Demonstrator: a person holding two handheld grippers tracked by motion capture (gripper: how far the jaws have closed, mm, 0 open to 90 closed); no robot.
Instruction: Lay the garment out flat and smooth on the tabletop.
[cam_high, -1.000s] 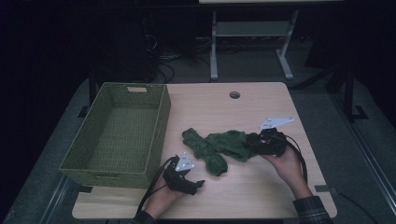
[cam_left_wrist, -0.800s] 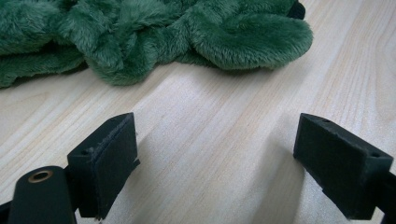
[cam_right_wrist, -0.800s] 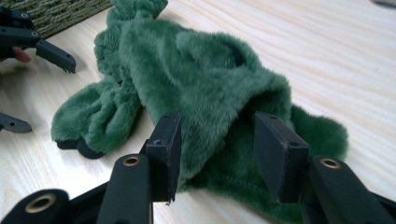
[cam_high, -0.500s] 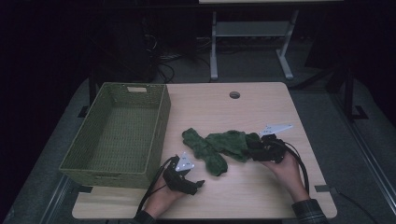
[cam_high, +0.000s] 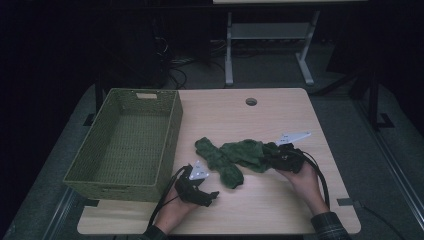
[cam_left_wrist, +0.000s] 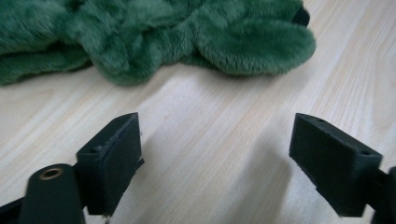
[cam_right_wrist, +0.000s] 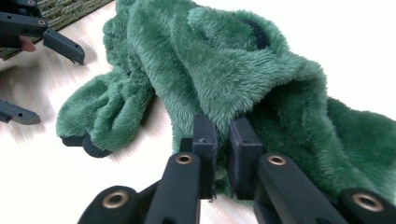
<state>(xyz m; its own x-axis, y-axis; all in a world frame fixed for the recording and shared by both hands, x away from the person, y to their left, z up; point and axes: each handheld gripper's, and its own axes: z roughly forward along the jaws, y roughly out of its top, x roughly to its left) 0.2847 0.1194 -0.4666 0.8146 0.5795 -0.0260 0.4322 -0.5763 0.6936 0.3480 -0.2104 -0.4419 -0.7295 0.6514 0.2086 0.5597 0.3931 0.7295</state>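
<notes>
A crumpled green fleece piece (cam_high: 240, 155) lies on the wooden table (cam_high: 260, 215), right of centre. My right gripper (cam_high: 274, 159) is at its right end. In the right gripper view, its jaws (cam_right_wrist: 222, 135) have just been closing and pinch a fold of the fleece (cam_right_wrist: 224, 60). My left gripper (cam_high: 212, 197) rests near the front edge, just short of the fleece's lower lobe. In the left gripper view it stands open (cam_left_wrist: 217, 140), its jaws having just closed a little, with bare wood between them and the fleece (cam_left_wrist: 163, 37) beyond.
A woven green basket (cam_high: 170, 135) stands at the table's left, close to my left hand. A round cable hole (cam_high: 251, 101) sits near the far edge. A desk frame (cam_high: 265, 45) stands on the floor behind.
The right hand has edged slightly toward the table's front at the fleece's right end. The left hand has kept still.
</notes>
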